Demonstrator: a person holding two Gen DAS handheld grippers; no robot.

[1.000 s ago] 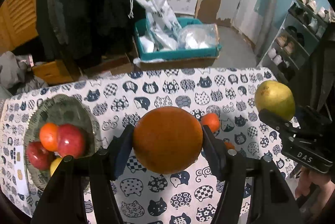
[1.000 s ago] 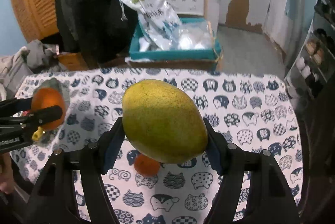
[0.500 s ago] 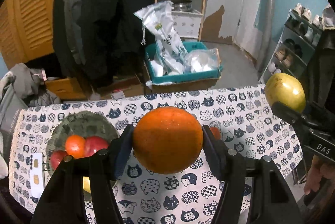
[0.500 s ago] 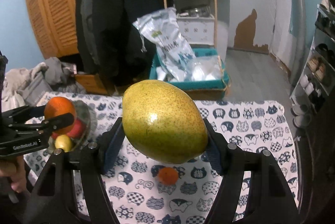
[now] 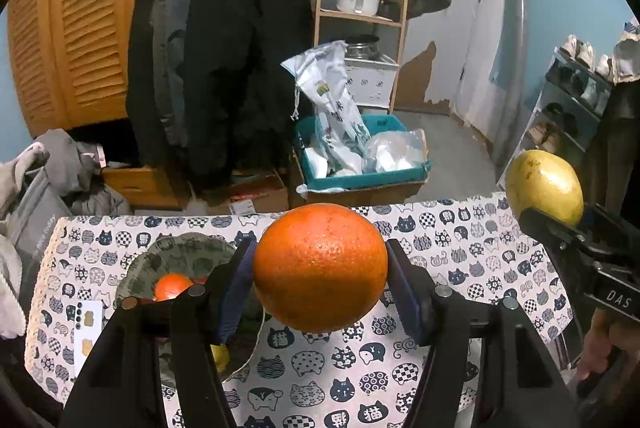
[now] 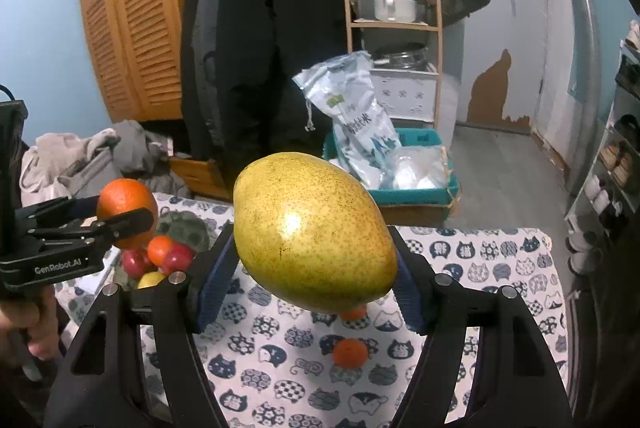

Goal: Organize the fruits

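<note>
My left gripper (image 5: 320, 276) is shut on a large orange (image 5: 320, 266), held well above the cat-print tablecloth (image 5: 460, 248). My right gripper (image 6: 312, 268) is shut on a yellow-green mango (image 6: 314, 232). Each gripper shows in the other's view: the left gripper (image 6: 120, 214) with the orange (image 6: 126, 202) at the left edge, the mango (image 5: 544, 188) at the right edge. A grey-green bowl (image 5: 188, 252) on the table's left holds a small orange (image 5: 172, 286), red fruits (image 6: 178, 258) and a yellow fruit (image 6: 150, 280). Two small oranges (image 6: 350, 352) lie loose on the cloth.
Behind the table stand a teal crate (image 5: 360, 180) with plastic bags, dark coats (image 5: 224, 60) on a rack, a wooden shelf (image 5: 360, 16) with pots and a shoe rack (image 5: 580, 108) at right. A white card (image 5: 88, 332) lies left of the bowl.
Both grippers have risen with their fruit still held and tipped up, so the table sits lower in both views and more of the room shows.
</note>
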